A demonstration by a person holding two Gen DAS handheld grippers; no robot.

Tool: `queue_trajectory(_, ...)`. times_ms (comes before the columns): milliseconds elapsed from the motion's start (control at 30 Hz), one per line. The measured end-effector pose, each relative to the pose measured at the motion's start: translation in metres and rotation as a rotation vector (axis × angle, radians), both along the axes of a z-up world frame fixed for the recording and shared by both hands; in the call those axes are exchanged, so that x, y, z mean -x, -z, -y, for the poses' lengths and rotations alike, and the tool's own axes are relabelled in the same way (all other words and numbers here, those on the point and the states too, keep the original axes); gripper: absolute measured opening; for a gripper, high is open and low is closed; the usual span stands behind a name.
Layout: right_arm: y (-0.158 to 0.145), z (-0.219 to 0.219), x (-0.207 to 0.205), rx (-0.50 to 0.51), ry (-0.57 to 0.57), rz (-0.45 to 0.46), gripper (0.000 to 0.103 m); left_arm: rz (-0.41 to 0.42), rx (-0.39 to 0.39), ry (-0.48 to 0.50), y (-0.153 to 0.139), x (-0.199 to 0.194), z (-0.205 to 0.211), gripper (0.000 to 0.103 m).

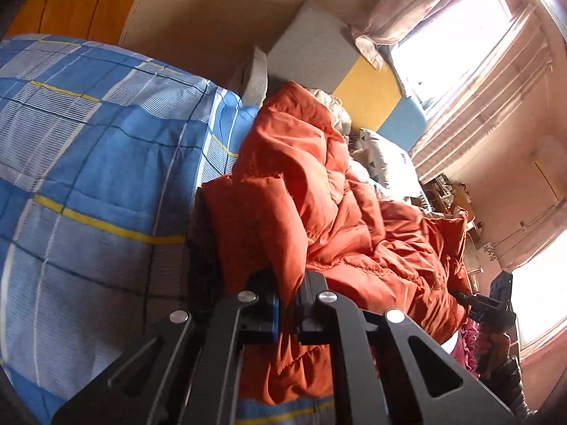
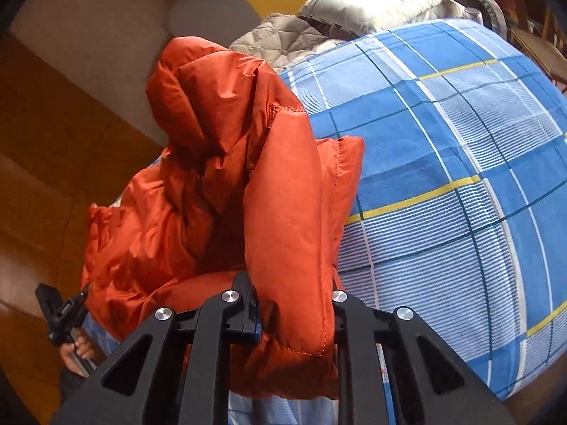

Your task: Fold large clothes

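The orange jacket hangs bunched between both tools just above the checked bed: the left gripper is pinched narrow on a thin fold right at its tips, and the right gripper is clamped around a thick padded edge of the jacket that fills the gap between its fingers. It looks puffy, light and soft, with a slick shell, so it will likely sag, spring back and slide. Stitched seams and hems just ahead of each gripper seem the surest holds.

puffy orange jacket bunched up, lifted over the bed.
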State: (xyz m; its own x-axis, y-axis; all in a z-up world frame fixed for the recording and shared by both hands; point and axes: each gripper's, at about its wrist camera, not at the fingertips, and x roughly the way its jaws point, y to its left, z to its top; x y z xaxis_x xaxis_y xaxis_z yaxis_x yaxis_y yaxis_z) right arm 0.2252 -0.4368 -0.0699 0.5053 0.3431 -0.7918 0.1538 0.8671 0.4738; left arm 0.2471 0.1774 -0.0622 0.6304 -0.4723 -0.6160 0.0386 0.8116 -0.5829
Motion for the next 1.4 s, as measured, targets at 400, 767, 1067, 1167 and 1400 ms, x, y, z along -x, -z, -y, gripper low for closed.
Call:
queue_trajectory(400, 0.001, -0.004, 0.02, 0.084, 0.01, -0.02, 0.045, 0.007, -0.124, -0.108, -0.011, 0.027, -0.014, 0.054)
queue_trajectory(767, -0.067, -0.087, 0.0, 0.351, -0.103, 0.235, 0.052, 0.166, -0.278, 0.137, -0.055, 0.002, 0.081, 0.051)
queue_trajectory(1067, -0.028, -0.148, -0.05, 0.403, -0.214, 0.149, 0.051, 0.042, -0.346, 0.251, -0.029, -0.056, 0.135, 0.053)
queue_trajectory(1167, -0.016, -0.151, -0.061, 0.424, -0.218, 0.117, 0.038, 0.019, -0.376, 0.275, -0.017, -0.062, 0.143, 0.023)
queue_trajectory(1400, -0.006, -0.154, -0.063, 0.463, -0.251, 0.106, 0.0, 0.085, -0.349, 0.235, -0.021, -0.052, 0.142, 0.0)
